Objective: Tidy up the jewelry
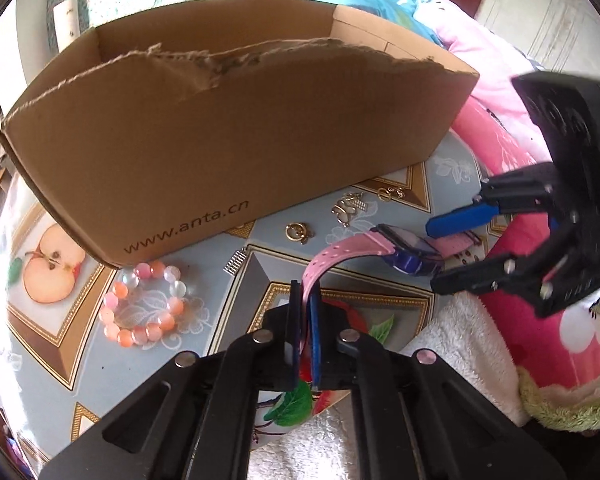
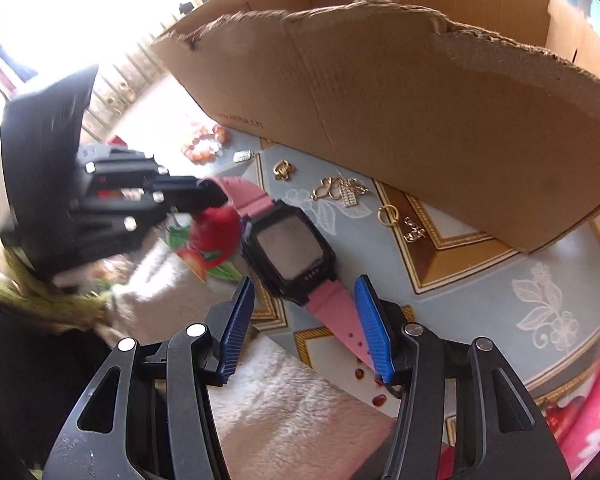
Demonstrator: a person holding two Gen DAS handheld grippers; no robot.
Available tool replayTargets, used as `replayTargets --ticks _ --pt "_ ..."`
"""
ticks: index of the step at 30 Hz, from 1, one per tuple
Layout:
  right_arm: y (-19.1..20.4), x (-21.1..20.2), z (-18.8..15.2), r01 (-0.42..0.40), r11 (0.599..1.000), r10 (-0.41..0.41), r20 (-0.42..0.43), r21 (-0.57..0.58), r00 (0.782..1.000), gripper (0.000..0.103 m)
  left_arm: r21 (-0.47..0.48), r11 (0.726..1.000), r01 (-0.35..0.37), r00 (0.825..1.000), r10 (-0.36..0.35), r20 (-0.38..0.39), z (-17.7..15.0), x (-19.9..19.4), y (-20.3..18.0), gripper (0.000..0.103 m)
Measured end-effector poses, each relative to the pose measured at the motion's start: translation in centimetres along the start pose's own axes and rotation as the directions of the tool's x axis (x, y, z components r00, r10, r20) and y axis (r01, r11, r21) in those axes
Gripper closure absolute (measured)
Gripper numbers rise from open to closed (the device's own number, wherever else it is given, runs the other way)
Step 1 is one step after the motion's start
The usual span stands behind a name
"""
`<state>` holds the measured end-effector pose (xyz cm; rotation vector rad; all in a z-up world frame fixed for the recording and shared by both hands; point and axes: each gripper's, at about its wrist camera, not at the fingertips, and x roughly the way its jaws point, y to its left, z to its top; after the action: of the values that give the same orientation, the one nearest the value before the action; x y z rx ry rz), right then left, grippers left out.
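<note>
Several pieces of jewelry lie loose on the bench (image 1: 80, 360) with its fruit-patterned blue cloth, in front of the torn brown cardboard box (image 1: 236, 136), so by the look of it the sorting has hardly begun; whether anything is already in the box cannot be seen. At the left is the bracelet of pink, orange and white round beads (image 1: 142, 304), just beside the box's near corner; next come a gold ring (image 1: 296, 232), a small tangle of gold chain and pendants (image 1: 348, 206) and a gold hoop (image 1: 385, 194), all near the box wall. In the middle the left claw (image 1: 305, 312) is pressed together on one end of the pink strap of the square black-faced wristwatch (image 2: 290, 250); the watch slants up from the cloth. At the right the right claw (image 2: 304, 328) is spread, its blue pads (image 2: 374, 328) either side of the other strap end, not pinching it. The watch looks first to go; the rest remains.
</note>
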<state>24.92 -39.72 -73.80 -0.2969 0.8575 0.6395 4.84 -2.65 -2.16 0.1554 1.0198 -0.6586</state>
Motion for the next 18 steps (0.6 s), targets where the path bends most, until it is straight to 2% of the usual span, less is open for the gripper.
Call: replayTargets --ticks 3,5,7,9,10,11,12,13,14,18 --pt "1.1 0.3 -1.2 0.13 0.988 -0.129 0.017 -0.078 0.992 0.056 -0.024 1.0 0.017 1.0 -0.017 -0.013 0.2 0.2 0.3 0.1" --pt "1.9 0.2 -2.1 0.221 0.967 -0.217 0.043 -0.13 0.975 0.058 -0.039 0.999 0.027 0.999 -0.028 -0.019 0.4 0.5 0.4 0.1" --pt "2.6 0.1 -2.6 0.27 0.949 -0.261 0.074 -0.16 0.962 0.059 -0.045 0.999 0.028 0.999 -0.028 -0.018 0.4 0.6 0.3 0.1" --pt "3.1 0.1 -3.0 0.299 0.939 -0.287 0.095 -0.168 0.953 0.063 -0.05 0.998 0.026 1.0 -0.027 -0.013 0.5 0.7 0.3 0.1" --pt "3.3 0.1 -3.1 0.306 0.938 -0.291 0.107 -0.162 0.951 0.071 -0.053 0.998 0.027 1.0 -0.027 -0.01 0.5 0.6 0.3 0.1" --pt "3.3 0.0 -3.2 0.309 0.94 -0.294 0.118 -0.147 0.949 0.085 -0.056 0.998 0.028 1.0 -0.029 -0.007 0.4 0.4 0.7 0.1" --pt "3.2 -0.1 -3.3 0.318 0.939 -0.302 0.126 -0.131 0.945 0.088 -0.058 0.998 0.028 1.0 -0.028 -0.002 0.4 0.2 0.9 0.1" --pt "3.1 -0.3 -3.4 0.337 0.935 -0.323 0.131 -0.113 0.937 0.096 -0.058 0.998 0.028 1.0 -0.028 -0.001 0.3 0.0 1.0 0.1" --pt "2.9 -0.5 -3.5 0.357 0.929 -0.343 0.141 -0.097 0.929 0.097 -0.056 0.998 0.025 1.0 -0.025 -0.002 0.2 -0.1 1.1 0.1" --pt "2.8 -2.6 -3.9 0.34 0.94 -0.329 0.197 -0.028 0.924 0.102 -0.047 0.999 0.027 1.0 -0.027 0.015 -0.5 -1.9 1.2 0.1"
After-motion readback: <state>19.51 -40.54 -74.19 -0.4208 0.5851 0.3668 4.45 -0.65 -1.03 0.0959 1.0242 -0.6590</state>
